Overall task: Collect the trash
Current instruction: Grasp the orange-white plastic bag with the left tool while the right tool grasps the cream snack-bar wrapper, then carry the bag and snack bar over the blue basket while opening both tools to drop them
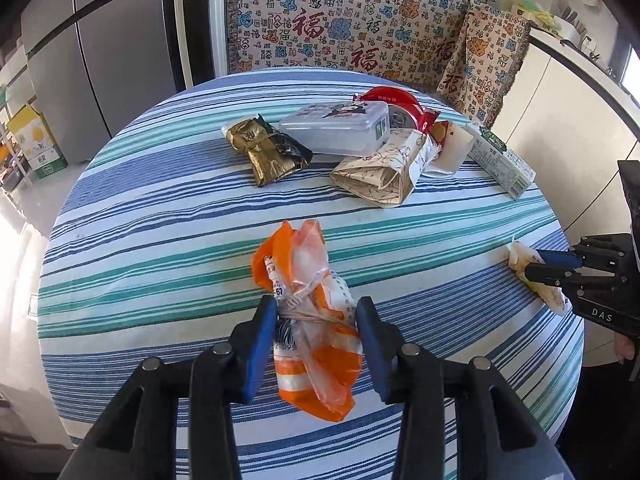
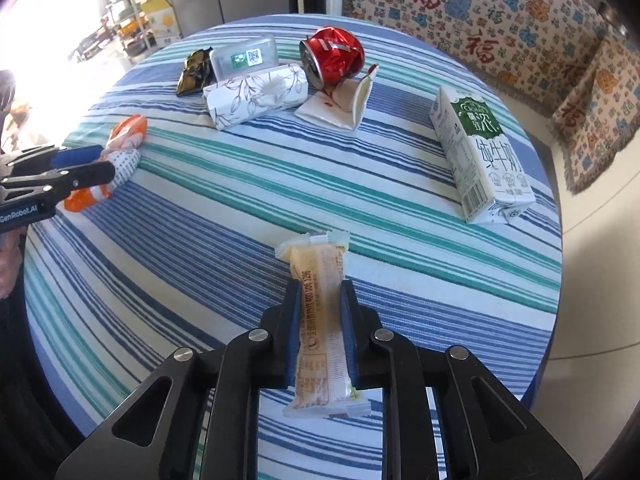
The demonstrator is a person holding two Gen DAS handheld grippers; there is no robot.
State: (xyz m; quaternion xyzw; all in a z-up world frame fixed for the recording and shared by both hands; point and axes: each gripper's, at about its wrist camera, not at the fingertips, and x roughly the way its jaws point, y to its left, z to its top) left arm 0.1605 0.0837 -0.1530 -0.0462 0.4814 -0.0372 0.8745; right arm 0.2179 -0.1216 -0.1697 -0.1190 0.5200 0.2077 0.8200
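My left gripper (image 1: pixel 316 308) is shut on a crumpled orange and clear plastic bag (image 1: pixel 312 320) on the striped round table (image 1: pixel 160 220); its blue pads press both sides. It also shows in the right wrist view (image 2: pixel 80 166) with the bag (image 2: pixel 124 140). My right gripper (image 2: pixel 320 292) is shut on a long pale yellow snack wrapper (image 2: pixel 320 320) near the table's front edge. The right gripper (image 1: pixel 536 266) and wrapper (image 1: pixel 524 258) show in the left wrist view at the right.
Further back lie a gold foil wrapper (image 1: pixel 268 152), a clear plastic box (image 1: pixel 340 128), a floral paper pack (image 2: pixel 256 94), a crushed red can (image 2: pixel 332 56), a folded white carton piece (image 2: pixel 340 108) and a milk carton (image 2: pixel 480 156). A patterned sofa (image 1: pixel 340 20) stands behind.
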